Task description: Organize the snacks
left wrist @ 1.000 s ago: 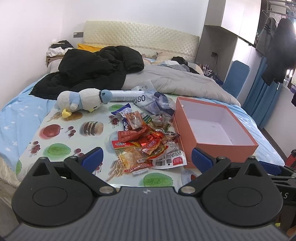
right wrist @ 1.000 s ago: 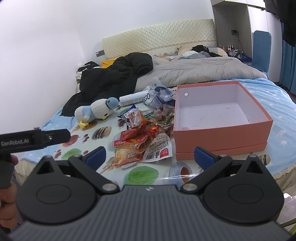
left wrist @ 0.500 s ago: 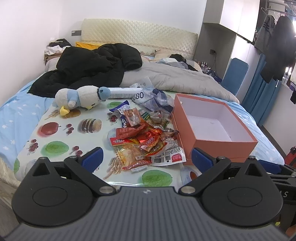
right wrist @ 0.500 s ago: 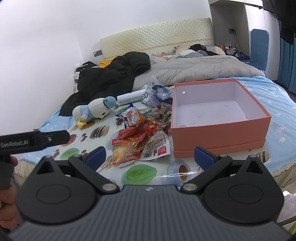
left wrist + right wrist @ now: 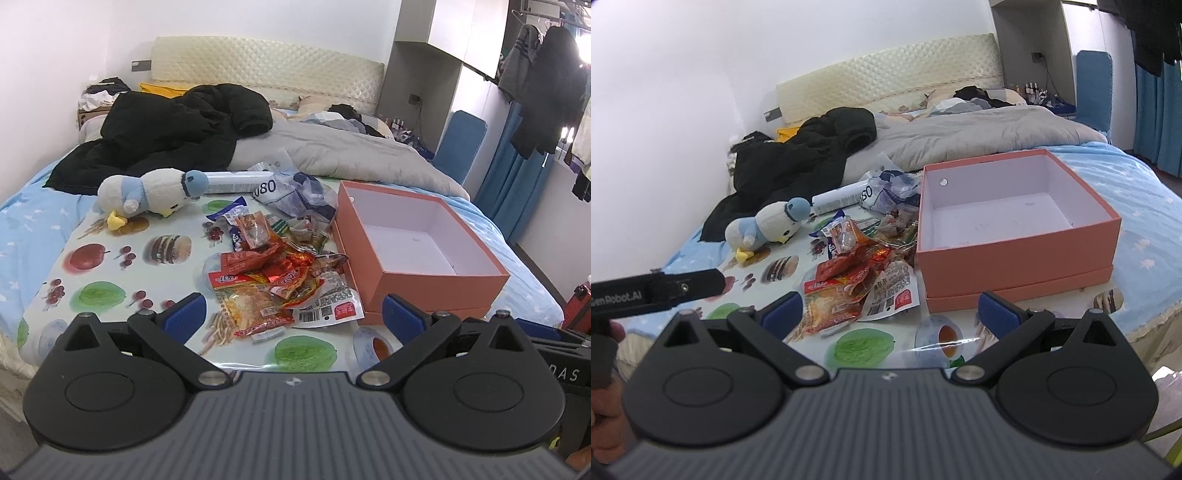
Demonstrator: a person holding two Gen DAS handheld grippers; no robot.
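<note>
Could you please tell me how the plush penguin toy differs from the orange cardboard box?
The white-and-blue plush penguin toy is soft, rounded and lies on its side; the orange cardboard box is rigid, rectangular, larger and stands open and empty. The toy lies left of the snack packets, the box right. Both rest on the fruit-print mat.

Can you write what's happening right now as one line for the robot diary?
stage: approach | left gripper: open | right gripper: open | snack pile: on mat | orange box: holds nothing
</note>
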